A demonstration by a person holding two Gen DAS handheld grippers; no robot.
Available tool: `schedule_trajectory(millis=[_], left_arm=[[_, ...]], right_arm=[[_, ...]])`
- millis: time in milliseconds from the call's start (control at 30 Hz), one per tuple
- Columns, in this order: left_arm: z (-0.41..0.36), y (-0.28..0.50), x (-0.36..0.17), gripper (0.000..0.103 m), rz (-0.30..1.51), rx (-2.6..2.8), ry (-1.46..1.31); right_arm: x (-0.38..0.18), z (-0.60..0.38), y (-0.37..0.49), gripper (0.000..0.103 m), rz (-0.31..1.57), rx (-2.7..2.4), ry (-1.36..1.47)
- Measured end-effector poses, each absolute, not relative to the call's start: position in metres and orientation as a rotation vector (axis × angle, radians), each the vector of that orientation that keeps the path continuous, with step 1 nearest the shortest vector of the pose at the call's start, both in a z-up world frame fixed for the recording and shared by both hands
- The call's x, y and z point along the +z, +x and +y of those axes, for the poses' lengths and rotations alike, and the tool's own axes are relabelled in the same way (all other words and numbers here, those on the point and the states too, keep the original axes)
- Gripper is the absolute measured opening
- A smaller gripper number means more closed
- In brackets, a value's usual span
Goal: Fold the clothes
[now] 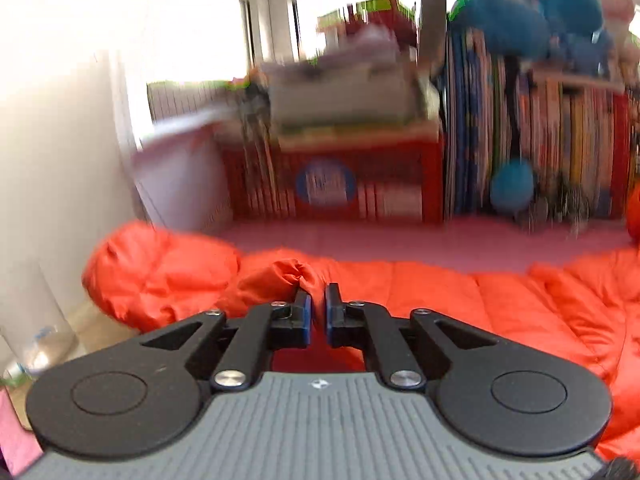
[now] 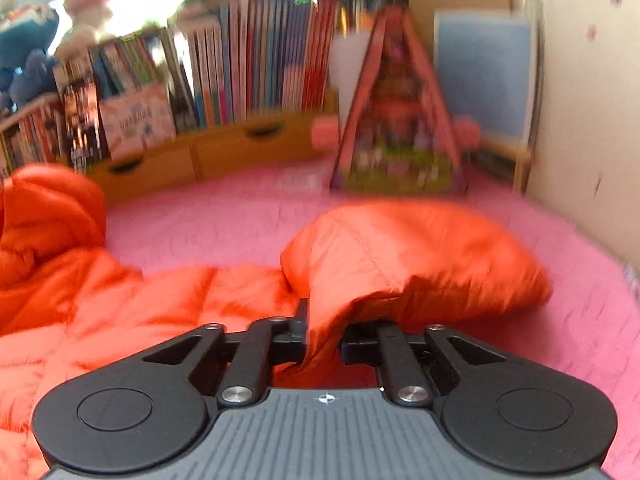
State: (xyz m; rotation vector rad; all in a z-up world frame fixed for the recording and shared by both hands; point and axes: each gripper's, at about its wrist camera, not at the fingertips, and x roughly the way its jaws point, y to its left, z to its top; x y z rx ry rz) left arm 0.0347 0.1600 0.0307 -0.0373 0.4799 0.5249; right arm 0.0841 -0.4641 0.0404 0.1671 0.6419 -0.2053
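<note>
The left gripper [image 1: 319,300] is clamped on a pinch of the puffy orange quilted jacket [image 1: 460,300] spread on the pink mat [image 2: 240,216]; the right gripper [image 2: 324,320] grips a lifted flap. Both edges are best carried level and together.

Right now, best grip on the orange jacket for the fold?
Probably its top edge, from the near side, one pinch each end. Left tongs and right tongs already hold bunched fabric of the orange jacket, spread flat on the pink surface.

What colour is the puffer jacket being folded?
Bright orange-red, quilted; the puffer jacket shows best in the right wrist view.
</note>
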Motion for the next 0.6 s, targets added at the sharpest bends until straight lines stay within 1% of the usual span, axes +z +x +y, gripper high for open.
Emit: schedule_trajectory(millis=[33, 67, 100, 133, 200, 433, 600], left_arm=[[0.163, 0.031, 0.032, 0.027, 0.489, 0.483, -0.082], [0.166, 0.026, 0.035, 0.032, 0.487, 0.422, -0.134], [0.169, 0.022, 0.038, 0.043, 0.484, 0.361, -0.174], [0.169, 0.019, 0.041, 0.055, 0.487, 0.317, -0.192], [0.167, 0.014, 0.047, 0.063, 0.497, 0.238, -0.21], [0.132, 0.002, 0.039, 0.064, 0.621, -0.179, -0.306], [0.111, 0.016, 0.019, 0.065, 0.714, -0.214, -0.315]], right_arm=[[0.038, -0.464, 0.081, 0.04, 0.647, -0.187, 0.19], [0.036, -0.465, 0.075, 0.05, 0.641, -0.151, 0.217], [0.036, -0.465, 0.069, 0.068, 0.632, -0.113, 0.244], [0.036, -0.465, 0.063, 0.076, 0.623, -0.071, 0.267], [0.037, -0.464, 0.051, 0.077, 0.619, 0.003, 0.303], [0.034, -0.433, 0.018, 0.078, 0.659, 0.235, 0.336], [0.034, -0.399, 0.009, 0.079, 0.682, 0.341, 0.252]])
